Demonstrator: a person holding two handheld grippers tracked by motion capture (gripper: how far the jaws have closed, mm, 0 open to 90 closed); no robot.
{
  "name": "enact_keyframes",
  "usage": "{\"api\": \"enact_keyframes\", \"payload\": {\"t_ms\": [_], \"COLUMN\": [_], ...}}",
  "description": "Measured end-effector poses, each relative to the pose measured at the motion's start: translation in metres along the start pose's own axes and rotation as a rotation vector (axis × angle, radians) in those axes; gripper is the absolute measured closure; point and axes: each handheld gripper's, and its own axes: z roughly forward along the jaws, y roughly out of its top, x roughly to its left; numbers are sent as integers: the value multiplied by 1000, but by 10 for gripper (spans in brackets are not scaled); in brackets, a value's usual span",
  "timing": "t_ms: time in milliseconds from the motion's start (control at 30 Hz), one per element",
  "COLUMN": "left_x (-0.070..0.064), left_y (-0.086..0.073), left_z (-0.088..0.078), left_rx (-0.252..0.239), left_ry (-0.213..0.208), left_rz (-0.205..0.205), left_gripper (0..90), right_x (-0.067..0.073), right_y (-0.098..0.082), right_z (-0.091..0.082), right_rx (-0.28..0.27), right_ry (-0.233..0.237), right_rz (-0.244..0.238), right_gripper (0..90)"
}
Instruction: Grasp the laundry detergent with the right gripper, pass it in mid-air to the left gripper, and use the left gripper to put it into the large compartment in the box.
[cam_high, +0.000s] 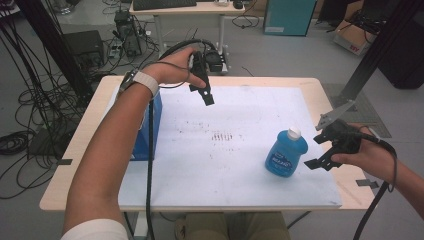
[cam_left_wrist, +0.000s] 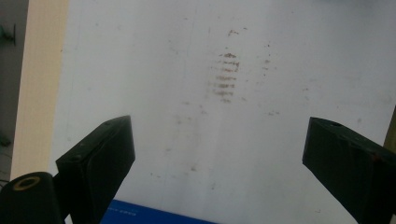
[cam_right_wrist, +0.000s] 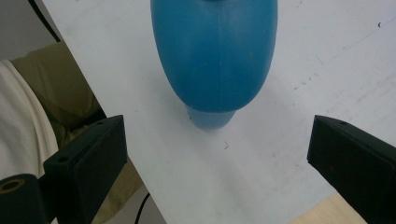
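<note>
A wooden table (cam_high: 75, 150) holds a big white sheet (cam_high: 225, 165) with dark smudges. A blue bottle (cam_high: 285, 152) stands on the sheet. A blue box (cam_high: 150, 135) sits at its left edge.

High view looks down over the white mat (cam_high: 225, 145); both gripper views sit close above it, right one facing the blue bottle (cam_right_wrist: 215, 56).

Bottle (cam_high: 286, 152) on sheet (cam_high: 240, 170), box (cam_high: 154, 125) w/ left edge.

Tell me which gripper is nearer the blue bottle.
Right. The right gripper sits just beside the blue bottle, open and not touching; the left gripper hangs open far across the white mat.
</note>
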Motion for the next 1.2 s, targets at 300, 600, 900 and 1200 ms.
{"api": "enact_keyframes", "payload": {"t_ms": [300, 600, 900, 1200], "left_x": [1, 1, 0, 1], "left_y": [0, 1, 2, 1], "left_z": [-1, 0, 1, 3], "left_rx": [13, 22, 18, 21], "left_ry": [4, 0, 3, -1], "left_rz": [16, 23, 23, 25], "left_gripper": [98, 98, 99, 99], "right_x": [0, 0, -2, -1], "right_y": [-10, -19, -24, -27], "right_z": [6, 10, 15, 18], "right_rx": [-47, -117, -151, -156], "right_ry": [-11, -18, -18, -17], "right_rz": [2, 8, 10, 14], "right_gripper": [51, 52, 52, 53]}}
